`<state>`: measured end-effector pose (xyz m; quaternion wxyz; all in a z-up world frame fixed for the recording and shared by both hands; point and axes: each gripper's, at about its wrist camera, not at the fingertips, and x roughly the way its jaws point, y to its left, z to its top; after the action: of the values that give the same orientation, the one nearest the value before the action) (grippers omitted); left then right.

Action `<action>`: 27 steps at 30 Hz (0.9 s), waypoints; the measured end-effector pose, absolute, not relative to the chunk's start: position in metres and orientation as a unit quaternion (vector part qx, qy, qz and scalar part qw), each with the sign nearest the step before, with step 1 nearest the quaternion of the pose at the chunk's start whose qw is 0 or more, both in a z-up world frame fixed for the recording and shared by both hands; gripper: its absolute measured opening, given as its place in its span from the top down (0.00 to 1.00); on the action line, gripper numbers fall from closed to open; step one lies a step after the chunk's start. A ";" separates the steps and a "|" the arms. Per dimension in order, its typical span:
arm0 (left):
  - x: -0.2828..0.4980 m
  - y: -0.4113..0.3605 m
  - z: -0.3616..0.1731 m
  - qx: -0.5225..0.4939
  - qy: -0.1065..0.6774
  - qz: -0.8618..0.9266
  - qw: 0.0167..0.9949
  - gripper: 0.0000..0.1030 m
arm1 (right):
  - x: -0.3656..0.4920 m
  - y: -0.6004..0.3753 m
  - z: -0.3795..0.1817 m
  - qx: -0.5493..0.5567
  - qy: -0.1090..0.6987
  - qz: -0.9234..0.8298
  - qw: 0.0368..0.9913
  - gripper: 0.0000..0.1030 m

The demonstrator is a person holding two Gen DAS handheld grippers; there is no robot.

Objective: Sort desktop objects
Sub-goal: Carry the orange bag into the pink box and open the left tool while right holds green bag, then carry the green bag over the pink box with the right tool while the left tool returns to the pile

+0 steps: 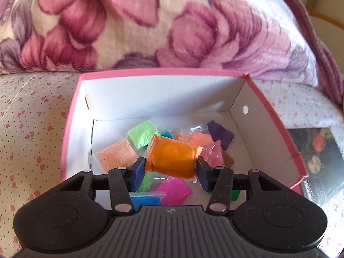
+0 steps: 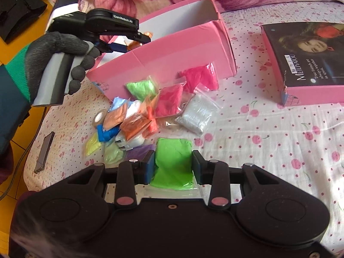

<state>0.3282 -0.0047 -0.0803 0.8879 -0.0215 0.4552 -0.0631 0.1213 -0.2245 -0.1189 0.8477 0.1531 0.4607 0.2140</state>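
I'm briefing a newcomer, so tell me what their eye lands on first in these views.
First, the orange clay packet clamped in the left gripper above the open pink box, where other coloured packets already lie. Next, the bright green clay packet pinched in the right gripper, near the pile of packets on the cherry-print sheet.

A bed under a white cherry-print sheet [image 2: 268, 142] carries, ahead of the right gripper [image 2: 173, 167], loose bagged clay packets [image 2: 169, 101], an open pink cardboard box [image 2: 172, 58], and its dark-printed lid [image 2: 305, 60] farther right.
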 end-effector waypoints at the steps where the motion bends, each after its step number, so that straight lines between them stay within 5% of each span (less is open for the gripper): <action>1: 0.330 -0.007 -0.083 -0.017 0.459 -0.064 0.886 0.52 | 0.122 -0.225 -0.120 0.153 0.462 0.213 0.847 0.65; 5: 0.332 -0.012 -0.089 -0.004 0.468 -0.067 0.881 0.50 | 0.123 -0.227 -0.121 0.152 0.463 0.210 0.848 0.65; 9: 0.328 -0.015 -0.088 0.007 0.468 -0.063 0.882 0.30 | 0.123 -0.226 -0.119 0.149 0.462 0.209 0.849 0.65; 27: 0.254 -0.004 -0.030 -0.018 0.423 -0.065 0.903 0.29 | 0.111 -0.231 -0.070 0.139 0.427 0.206 0.870 0.65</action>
<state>0.2544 -0.0037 -0.0304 0.9034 -0.0181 0.4233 -0.0653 0.1114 -0.2314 -0.0698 0.8695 0.1394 0.4267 0.2059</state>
